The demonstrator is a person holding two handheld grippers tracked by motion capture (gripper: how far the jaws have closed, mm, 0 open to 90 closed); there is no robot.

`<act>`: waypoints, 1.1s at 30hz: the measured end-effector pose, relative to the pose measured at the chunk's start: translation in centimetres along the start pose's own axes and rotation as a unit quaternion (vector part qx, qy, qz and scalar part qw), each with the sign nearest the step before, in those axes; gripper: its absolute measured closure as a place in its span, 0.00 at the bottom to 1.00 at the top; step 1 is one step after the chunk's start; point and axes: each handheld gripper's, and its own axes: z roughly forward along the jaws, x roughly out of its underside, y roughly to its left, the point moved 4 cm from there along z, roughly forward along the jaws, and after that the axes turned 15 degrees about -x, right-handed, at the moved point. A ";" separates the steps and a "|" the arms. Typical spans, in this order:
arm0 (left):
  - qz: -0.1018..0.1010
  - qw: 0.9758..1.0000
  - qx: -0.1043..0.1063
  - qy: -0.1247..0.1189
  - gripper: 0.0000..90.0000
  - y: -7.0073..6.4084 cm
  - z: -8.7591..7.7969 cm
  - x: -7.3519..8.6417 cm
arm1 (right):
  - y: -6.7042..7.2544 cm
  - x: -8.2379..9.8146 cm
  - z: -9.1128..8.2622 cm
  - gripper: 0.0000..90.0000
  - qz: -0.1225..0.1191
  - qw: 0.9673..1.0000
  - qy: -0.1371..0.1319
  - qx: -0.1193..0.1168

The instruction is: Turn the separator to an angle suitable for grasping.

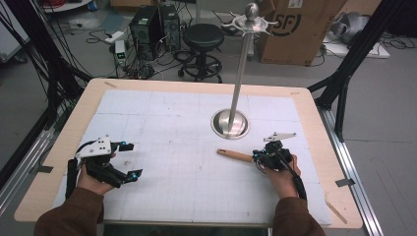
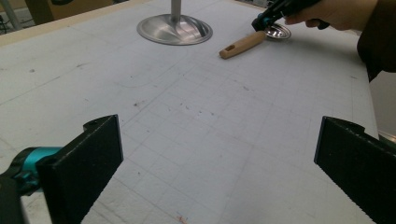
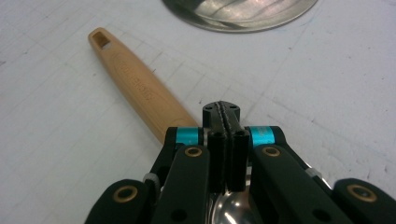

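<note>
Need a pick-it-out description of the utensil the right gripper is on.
Start at the tall steel stand with a round dish base mid-table. Just in front of it, toward the person's right hand, lies a wooden-handled metal spoon on the white gridded mat. It is the sole wooden item there, its handle tip slotted, and the right gripper is shut at its neck.

A white gridded mat covers the wooden table.
</note>
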 end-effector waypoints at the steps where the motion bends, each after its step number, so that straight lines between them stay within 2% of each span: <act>1: 0.001 1.000 0.000 0.000 0.02 0.0 0.0 0.0 | 0.2 0.1 -0.1 1.00 0.000 1.000 0.001 -0.002; 8: 0.002 1.000 0.001 -0.002 0.02 0.0 0.0 -0.1 | 1.5 1.1 -0.5 1.00 -0.003 1.000 0.003 -0.013; 15: 0.003 1.000 0.002 -0.003 0.02 -0.2 0.0 -0.2 | 2.3 1.6 -0.7 1.00 0.003 1.000 -0.001 -0.022; 18: 0.004 1.000 0.003 -0.003 0.02 -0.2 0.0 -0.2 | 2.7 1.7 -0.7 1.00 -0.002 1.000 0.002 -0.022; 24: 0.004 1.000 0.003 -0.003 0.02 -0.2 0.0 -0.2 | 2.7 1.8 -0.7 0.99 -0.004 1.000 0.003 -0.023; 28: 0.003 1.000 0.002 -0.003 0.02 0.0 0.0 -0.1 | 2.6 1.5 -1.3 0.97 -0.012 1.000 -0.014 -0.023; 33: 0.004 1.000 0.003 -0.006 0.02 0.0 -0.1 -0.2 | 3.0 1.1 -2.2 0.93 -0.034 0.998 -0.037 -0.039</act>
